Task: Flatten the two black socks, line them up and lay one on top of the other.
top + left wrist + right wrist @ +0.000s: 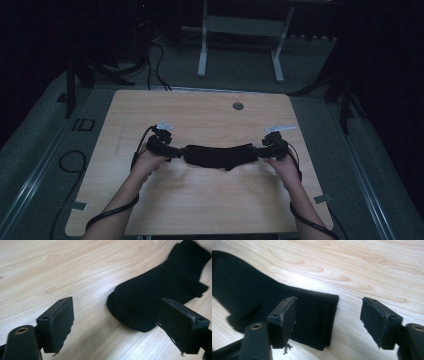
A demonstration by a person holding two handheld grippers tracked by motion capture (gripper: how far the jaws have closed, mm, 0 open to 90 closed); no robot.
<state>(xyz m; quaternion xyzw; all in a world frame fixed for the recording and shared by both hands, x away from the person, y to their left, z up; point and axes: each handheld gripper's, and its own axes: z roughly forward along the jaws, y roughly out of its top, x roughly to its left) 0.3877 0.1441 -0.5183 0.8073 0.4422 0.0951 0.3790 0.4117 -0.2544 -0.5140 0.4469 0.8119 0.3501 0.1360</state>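
Observation:
A black sock (220, 156) lies flat across the middle of the wooden table (200, 210), stretched left to right. My left gripper (176, 152) is at its left end, the rounded toe (130, 312), with both pads wide apart and nothing pressed between them; the toe lies on the wood just beyond the jaws (117, 325). At the sock's right end my right gripper (261, 150) stands open over the ribbed cuff (317, 315). The cuff's edge rests on the table between the two pads (328, 325), touched by neither.
A small round grommet (238, 106) sits near the table's far edge. Cables trail from both grippers down past the person's forearms. Table legs (202, 50) and loose cables stand on the dark floor beyond the far edge.

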